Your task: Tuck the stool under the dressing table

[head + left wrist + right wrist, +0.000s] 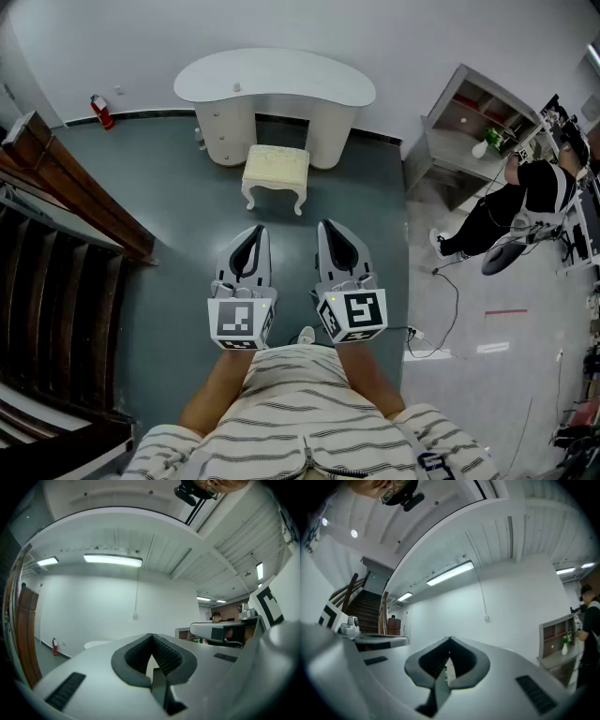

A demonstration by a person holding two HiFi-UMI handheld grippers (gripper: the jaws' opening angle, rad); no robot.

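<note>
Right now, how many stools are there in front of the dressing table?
1. The stool stands right in front of the middle opening of the dressing table, not yet tucked under. No other stool shows, and none seems hidden.

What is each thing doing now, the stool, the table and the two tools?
Dressing table: standing against the wall, drawers shut.
Stool: upright on the floor, out in front of the table, not tucked in.
Left tool: shut, empty.
Right tool: shut, empty.
</note>
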